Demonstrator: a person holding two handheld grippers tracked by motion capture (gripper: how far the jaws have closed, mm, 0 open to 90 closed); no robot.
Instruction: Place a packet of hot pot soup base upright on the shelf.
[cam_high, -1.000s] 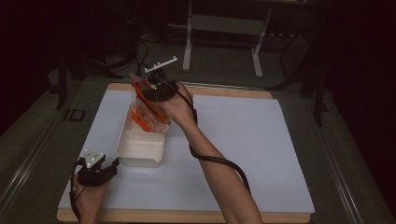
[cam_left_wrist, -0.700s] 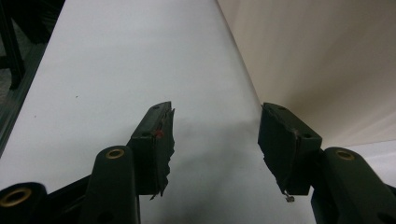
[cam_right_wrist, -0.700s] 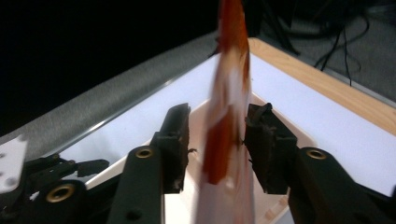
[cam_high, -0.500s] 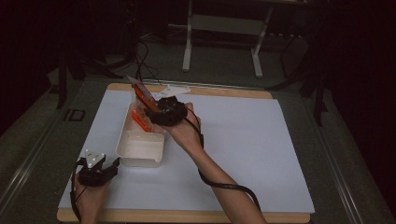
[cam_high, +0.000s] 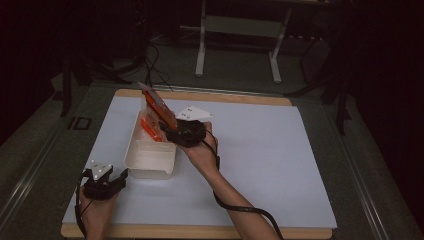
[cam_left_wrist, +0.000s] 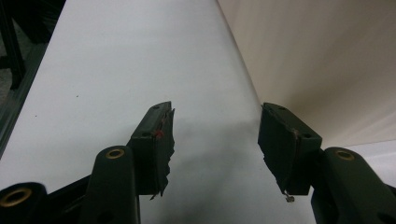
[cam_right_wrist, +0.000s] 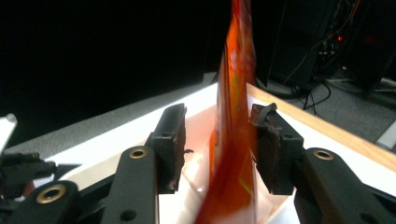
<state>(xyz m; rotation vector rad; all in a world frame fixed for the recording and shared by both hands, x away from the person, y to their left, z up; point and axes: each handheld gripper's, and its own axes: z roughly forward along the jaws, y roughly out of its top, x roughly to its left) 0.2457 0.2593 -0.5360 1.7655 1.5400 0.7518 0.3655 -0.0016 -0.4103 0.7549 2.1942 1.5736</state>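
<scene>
orange packet between open jaws above the tub

the orange packet (cam_high: 159, 106) stood tilted above the far end of the white tub (cam_high: 149, 155), its lower end down by the right gripper (cam_high: 170, 131) and its top leaning away toward the far left. in the right gripper view the packet (cam_right_wrist: 236, 116) ran up between the jaws, which stood apart with a gap showing on the left side; whether the right jaw touched it i could not tell, so the grip looked slack or just let go. a second orange item (cam_high: 150, 130) lay inside the tub at its far end.

judging by its thin, flat look and glossy face, the packet was likely light, limp and slippery, apt to fold or slide if pinched at a corner. a hold across the flat faces near a sealed edge, low down, would probably serve best, with modest pressure so the contents are not crushed.

the left gripper (cam_high: 105, 184) rested on the white mat (cam_high: 260, 165) just beside the tub's near left corner, jaws wide apart and holding nothing; the left gripper view showed its jaws (cam_left_wrist: 215, 144) spread over bare mat, with the tub wall at the right.

compared with half a second before, the right hand (cam_high: 202, 152) had drawn back toward the person and sat nearer the tub's right side, the packet standing more upright and showing longer above the gripper. a second before, that hand had been over the tub's far end. the left gripper had barely shifted.
</scene>
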